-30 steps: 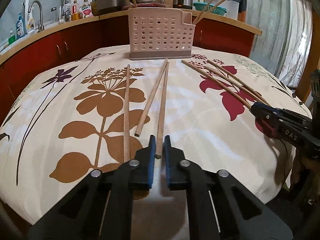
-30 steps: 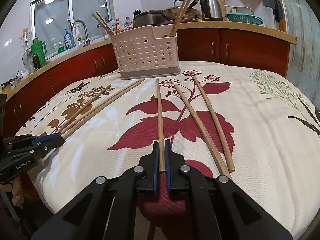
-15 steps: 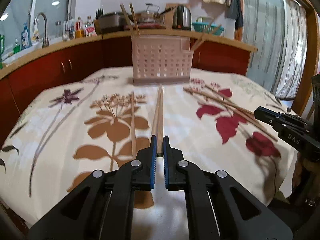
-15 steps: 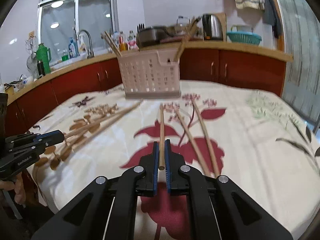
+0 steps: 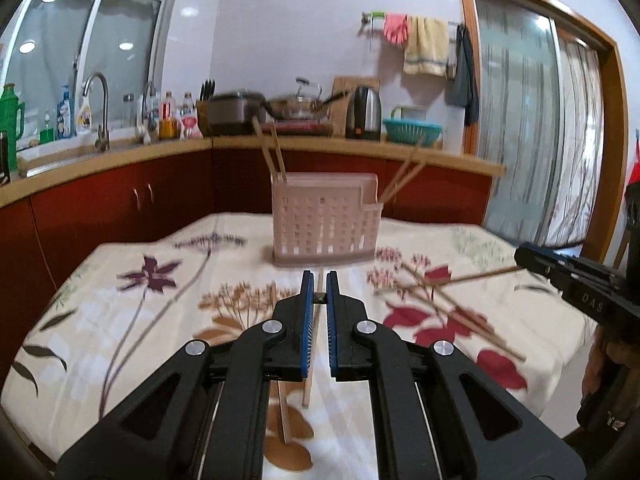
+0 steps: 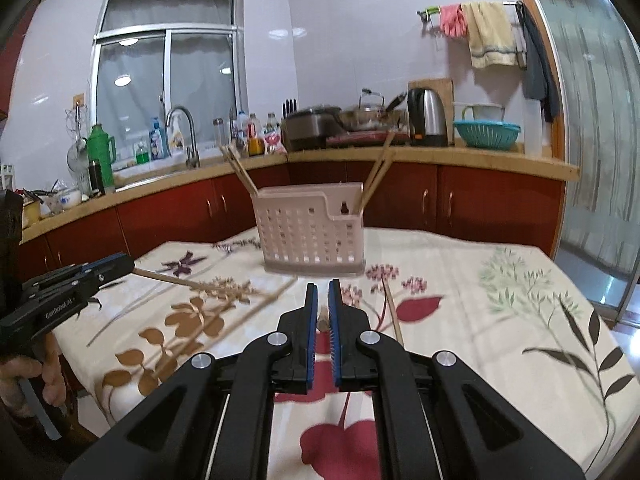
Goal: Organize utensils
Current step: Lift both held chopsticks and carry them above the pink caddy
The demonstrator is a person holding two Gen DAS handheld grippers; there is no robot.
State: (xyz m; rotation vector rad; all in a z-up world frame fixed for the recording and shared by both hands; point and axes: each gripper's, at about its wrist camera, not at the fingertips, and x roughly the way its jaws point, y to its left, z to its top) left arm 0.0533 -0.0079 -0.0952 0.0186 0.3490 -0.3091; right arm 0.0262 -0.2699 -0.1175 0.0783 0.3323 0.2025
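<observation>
A pink perforated utensil basket [image 5: 324,224] stands at the far side of the table, with chopsticks leaning out of both ends; it also shows in the right wrist view [image 6: 310,232]. My left gripper [image 5: 319,286] is shut on one wooden chopstick [image 5: 319,280], lifted off the cloth and pointing at the basket. My right gripper [image 6: 323,298] is shut on another chopstick [image 6: 322,316], also lifted. Each held stick shows in the other view: the right one [image 5: 476,277], the left one [image 6: 168,279]. Loose chopsticks [image 5: 460,316] lie on the cloth.
The table has a floral cloth [image 6: 500,300]. More chopsticks lie left of centre [image 6: 224,320] and one at centre right [image 6: 394,312]. Red cabinets and a worktop [image 6: 440,160] with kettle, pots and sink run behind the table. A glass door [image 5: 520,120] is at right.
Both grippers have risen from the table and tilted level, each lifting its chopstick off the cloth. The basket now sits straight ahead in both views.
</observation>
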